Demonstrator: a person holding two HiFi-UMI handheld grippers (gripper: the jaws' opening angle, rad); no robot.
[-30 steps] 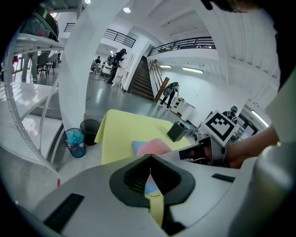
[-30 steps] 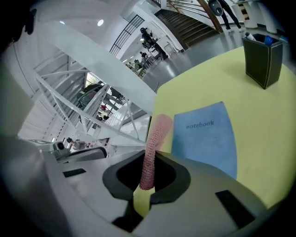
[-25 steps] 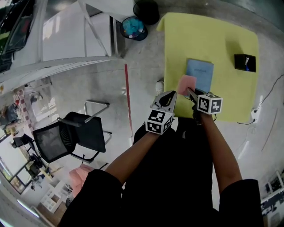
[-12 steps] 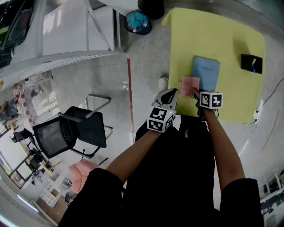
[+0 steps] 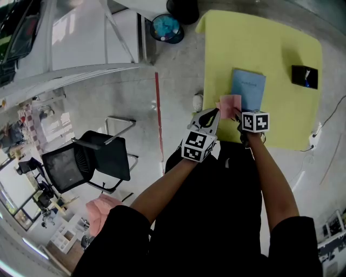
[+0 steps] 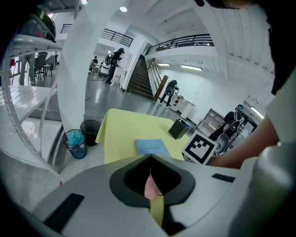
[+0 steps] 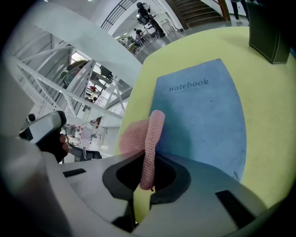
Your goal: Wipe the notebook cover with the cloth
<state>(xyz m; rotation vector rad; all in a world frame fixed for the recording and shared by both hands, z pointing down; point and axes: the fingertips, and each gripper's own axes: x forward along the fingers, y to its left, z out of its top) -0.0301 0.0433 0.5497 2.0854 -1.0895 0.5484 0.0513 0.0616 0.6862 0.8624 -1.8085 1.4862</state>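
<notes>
A blue notebook (image 5: 249, 89) (image 7: 203, 115) (image 6: 152, 146) lies flat on the yellow table (image 5: 270, 43), near its front edge. My right gripper (image 5: 236, 112) (image 7: 147, 159) is shut on a pink cloth (image 5: 230, 105) (image 7: 148, 134). The cloth stands up from the jaws over the notebook's near left corner. My left gripper (image 5: 212, 112) (image 6: 150, 159) hovers just left of the cloth at the table's edge, shut with nothing in it. Through its jaws a sliver of the pink cloth (image 6: 150, 187) shows beyond.
A black pen holder (image 5: 304, 76) (image 6: 178, 128) stands at the table's far right. On the floor left of the table are a blue bin (image 5: 166, 28) (image 6: 75, 143) and a black bin (image 5: 183, 8). A black chair (image 5: 86, 162) and a white frame table (image 5: 81, 38) stand further left.
The left gripper has edged up and right, closer to the cloth. The right gripper still holds the cloth by the notebook's corner. The head view has shifted slightly.
</notes>
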